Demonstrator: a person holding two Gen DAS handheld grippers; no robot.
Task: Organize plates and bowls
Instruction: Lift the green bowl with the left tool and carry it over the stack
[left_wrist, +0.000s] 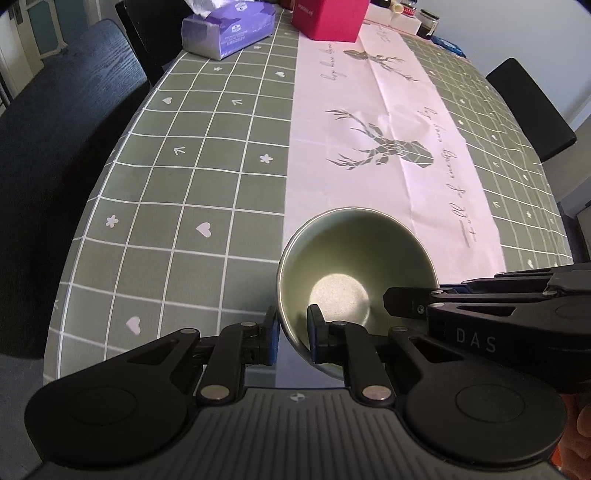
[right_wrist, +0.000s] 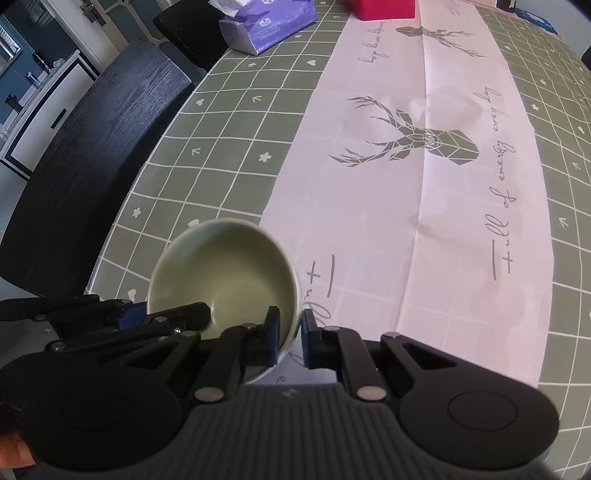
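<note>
Green bowl (left_wrist: 354, 273) held tilted above the near end of the checked tablecloth (left_wrist: 177, 177), beside the pink deer runner (left_wrist: 388, 122), its rim pinched on opposite sides by both tools: left gripper (left_wrist: 293, 332) clamped on one wall with a finger inside and one outside, right gripper (right_wrist: 290, 338) clamped likewise across the other. Risk of slipping judged real, given thin glazed rim, small contact patches and steep tilt. Also possible: twisting or chipping if the two hands pull apart or turn unevenly, or a drop onto the table edge if either grip loosens early.
</note>
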